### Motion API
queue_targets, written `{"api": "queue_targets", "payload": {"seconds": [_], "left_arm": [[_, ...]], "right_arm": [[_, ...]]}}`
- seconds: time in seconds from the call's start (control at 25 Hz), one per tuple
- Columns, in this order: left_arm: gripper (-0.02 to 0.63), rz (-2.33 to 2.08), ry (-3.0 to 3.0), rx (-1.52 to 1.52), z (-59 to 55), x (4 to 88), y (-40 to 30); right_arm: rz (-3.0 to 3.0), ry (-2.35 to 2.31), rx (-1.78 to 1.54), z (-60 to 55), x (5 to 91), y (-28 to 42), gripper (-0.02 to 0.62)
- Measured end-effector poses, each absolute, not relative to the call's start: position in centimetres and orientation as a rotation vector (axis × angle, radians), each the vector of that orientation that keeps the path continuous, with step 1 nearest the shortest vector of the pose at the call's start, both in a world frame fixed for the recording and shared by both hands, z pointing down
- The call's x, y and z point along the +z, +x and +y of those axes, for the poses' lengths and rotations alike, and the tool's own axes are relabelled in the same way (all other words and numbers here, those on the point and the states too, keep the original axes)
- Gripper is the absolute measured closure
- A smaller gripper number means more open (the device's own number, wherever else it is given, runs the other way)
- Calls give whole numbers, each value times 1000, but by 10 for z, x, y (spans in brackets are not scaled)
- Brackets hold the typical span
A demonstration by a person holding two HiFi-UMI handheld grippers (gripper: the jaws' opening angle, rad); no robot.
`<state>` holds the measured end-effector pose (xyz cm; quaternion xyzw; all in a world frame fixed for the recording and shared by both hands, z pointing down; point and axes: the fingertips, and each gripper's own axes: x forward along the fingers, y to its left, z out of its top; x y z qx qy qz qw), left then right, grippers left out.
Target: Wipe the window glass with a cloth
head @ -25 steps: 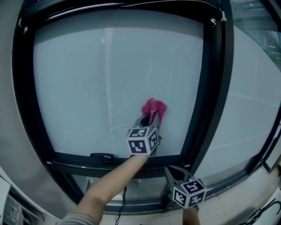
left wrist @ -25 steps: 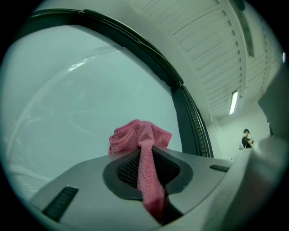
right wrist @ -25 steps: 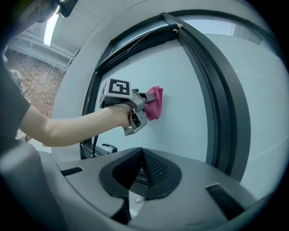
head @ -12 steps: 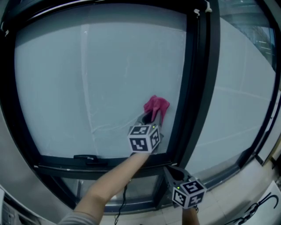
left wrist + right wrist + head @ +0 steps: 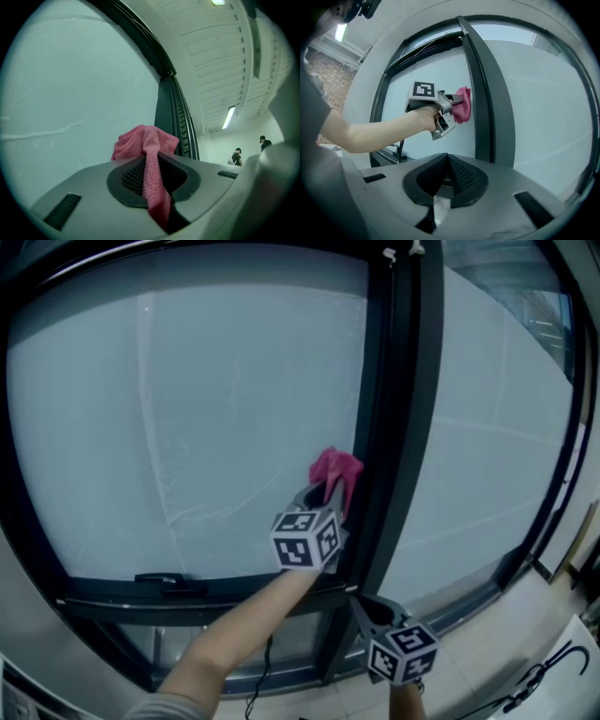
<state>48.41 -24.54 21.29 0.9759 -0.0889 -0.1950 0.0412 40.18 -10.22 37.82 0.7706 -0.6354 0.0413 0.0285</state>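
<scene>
Your left gripper (image 5: 323,493) clamps the pink cloth (image 5: 335,468) against the window glass (image 5: 234,409), the black mullion (image 5: 389,427) just at its 3 o'clock. Your right gripper (image 5: 366,607) hangs clenched at the left one's 5 o'clock.

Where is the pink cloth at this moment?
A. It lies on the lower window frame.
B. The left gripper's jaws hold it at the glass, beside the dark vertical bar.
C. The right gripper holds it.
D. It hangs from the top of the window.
B: the pink cloth is pinched in the jaws of the left gripper, against the glass just left of the dark vertical bar.
</scene>
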Motion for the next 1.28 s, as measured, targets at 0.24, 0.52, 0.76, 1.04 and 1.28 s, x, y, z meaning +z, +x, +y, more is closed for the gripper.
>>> {"api": "queue_targets", "payload": {"seconds": [0.24, 0.52, 0.76, 1.04, 1.28], "left_arm": [[541, -270, 2927, -509, -242, 249, 496], [541, -330, 2932, -408, -251, 282, 502], [541, -387, 2970, -409, -257, 288, 497], [541, -494, 2978, -467, -275, 282, 461], [541, -587, 2962, -506, -295, 277, 420]], "right_arm": [[-1962, 2368, 157, -96, 385, 406, 592], [-1984, 2346, 168, -97, 387, 404, 592], [-2013, 2322, 166, -103, 388, 401, 592], [-2086, 2251, 161, -120, 389, 380, 592], [-2144, 2184, 157, -138, 388, 357, 592]]}}
